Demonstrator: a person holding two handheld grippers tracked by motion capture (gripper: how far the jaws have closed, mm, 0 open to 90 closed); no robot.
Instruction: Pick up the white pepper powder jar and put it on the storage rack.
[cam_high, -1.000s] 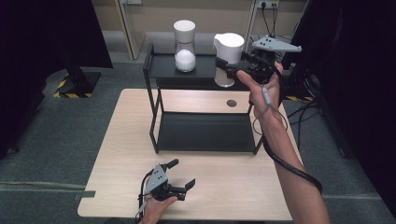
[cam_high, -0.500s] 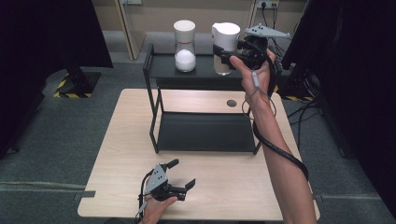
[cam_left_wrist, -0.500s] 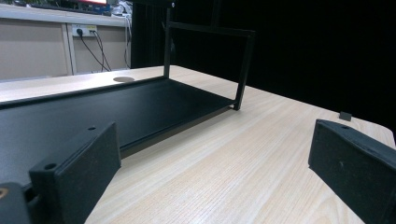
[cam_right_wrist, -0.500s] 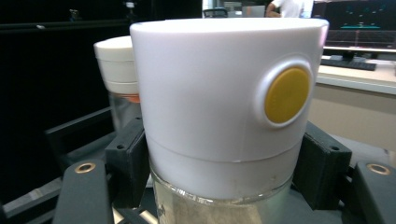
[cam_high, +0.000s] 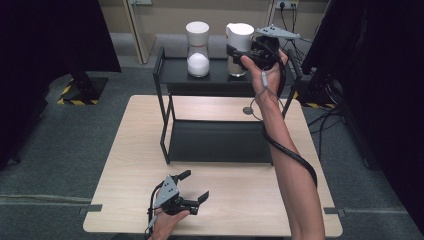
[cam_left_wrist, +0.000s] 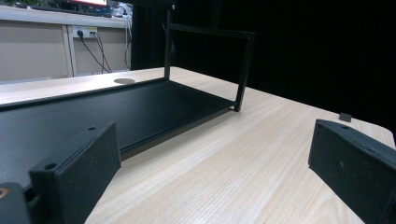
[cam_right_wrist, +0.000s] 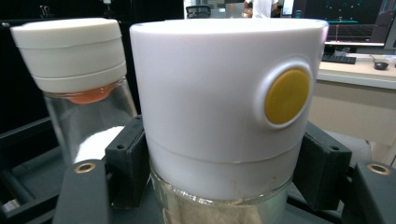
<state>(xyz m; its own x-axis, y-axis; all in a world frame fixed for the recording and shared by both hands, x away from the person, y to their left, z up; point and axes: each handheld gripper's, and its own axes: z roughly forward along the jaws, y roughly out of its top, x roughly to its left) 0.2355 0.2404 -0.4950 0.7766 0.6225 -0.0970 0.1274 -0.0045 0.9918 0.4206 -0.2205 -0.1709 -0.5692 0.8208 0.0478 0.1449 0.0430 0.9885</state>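
**Lidded jar being gripped on the top shelf of the rack**

A glass jar with a white lid (cam_right_wrist: 224, 107) is being pinched by the right gripper (cam_right_wrist: 224, 172), whose two black jaws are pressing on either side of it just below the lid. A round yellow button (cam_right_wrist: 286, 96) is being shown on the side of that lid, and a pale brownish filling is being seen through the glass beneath. In the high view the jar (cam_high: 239, 37) is being held at the right part of the upper shelf of a black metal rack (cam_high: 170, 70), with the right gripper (cam_high: 235, 50) reaching it from the right; whether its base is resting on the shelf cannot be told.

Just beside it, to its left in both views, a second glass jar (cam_high: 198, 49) with a white lid is standing upright on the same shelf, partly filled with a white powder. The two jars are being kept close together but apart.

The rack is standing on a light wooden table (cam_high: 125, 165), its lower tray lying flat on the tabletop. A small round grey disc (cam_high: 247, 110) is lying on the table behind the tray.

The left gripper (cam_high: 196, 186) is being held low over the near edge of the table, well apart from the rack, its jaws spread wide with nothing between them.
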